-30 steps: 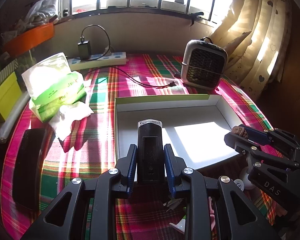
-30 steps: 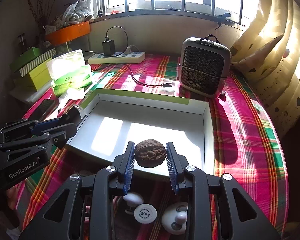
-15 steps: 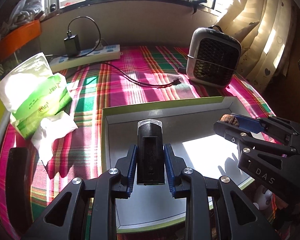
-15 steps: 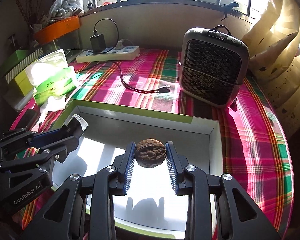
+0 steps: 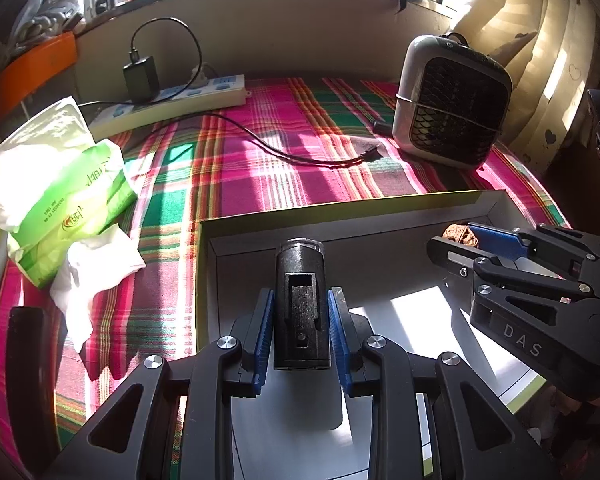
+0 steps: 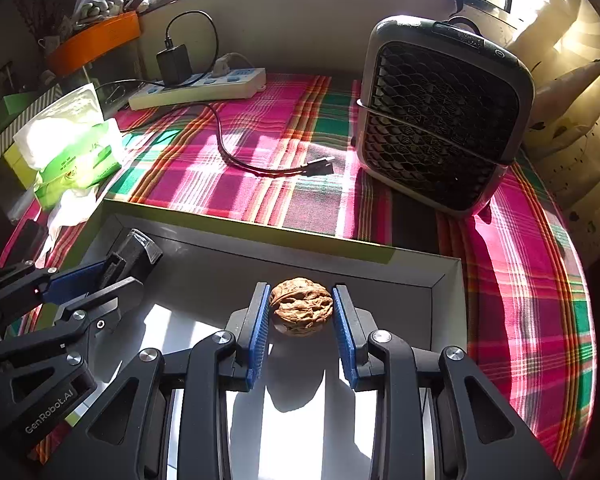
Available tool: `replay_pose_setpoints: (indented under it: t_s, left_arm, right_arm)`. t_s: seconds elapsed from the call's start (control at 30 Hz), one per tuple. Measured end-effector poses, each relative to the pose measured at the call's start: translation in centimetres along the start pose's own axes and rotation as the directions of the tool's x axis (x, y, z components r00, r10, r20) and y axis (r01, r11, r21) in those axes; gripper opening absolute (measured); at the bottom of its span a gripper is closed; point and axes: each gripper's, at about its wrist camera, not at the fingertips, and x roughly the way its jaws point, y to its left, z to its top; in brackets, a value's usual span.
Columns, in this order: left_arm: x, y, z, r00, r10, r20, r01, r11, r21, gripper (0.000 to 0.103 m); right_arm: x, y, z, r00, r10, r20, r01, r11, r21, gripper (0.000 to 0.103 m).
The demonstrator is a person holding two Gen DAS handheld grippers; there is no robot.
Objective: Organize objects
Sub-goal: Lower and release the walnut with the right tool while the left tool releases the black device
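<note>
Over the white box tray (image 6: 236,256), both grippers have advanced from its near edge: left gripper (image 5: 301,334) pinching a black stamp-like block (image 5: 300,312), right gripper (image 6: 302,326) pinching a walnut (image 6: 302,306), both seemingly ready for release.

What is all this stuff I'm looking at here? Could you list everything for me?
walnut: 1, brown, between right gripper pads, over box
black device: 1, black with clear tip, in left gripper
box: 1, white inside, green rim, on cloth
tablecloth: 1, pink-green plaid
fan heater: 1, grey-black, back right
power strip: 1, white, back
cable: 1, black, on cloth
tissue pack: 1, green-white, left
left hand-held gripper: 1, black, blue pads
right hand-held gripper: 1, black, blue pads
</note>
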Motion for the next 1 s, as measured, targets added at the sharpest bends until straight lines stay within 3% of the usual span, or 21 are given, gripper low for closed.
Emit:
replay_pose_setpoints:
  t_s: [0.67,0.8,1.0]
  left_arm:
    - [0.49,-0.63,0.14,1.0,0.029,0.002,-0.029,0.999,0.026,0.025]
    - [0.62,-0.67,0.18,0.999,0.034,0.001,-0.034,0.999,0.03,0.025]
    - [0.65,-0.62,0.15,0.999,0.032,0.0,-0.032,0.999,0.026,0.025]
  right_arm:
    - [0.42,-0.04,0.04,0.999,-0.033,-0.01,0.032,0.999,-0.008,0.033]
    - [0.35,-0.16,0.05,0.999,-0.036,-0.01,0.036,0.999,-0.002,0.043]
    - [0.09,-0.18,0.12,0.999,-0.042,-0.001,0.042,0.999,0.001,0.048]
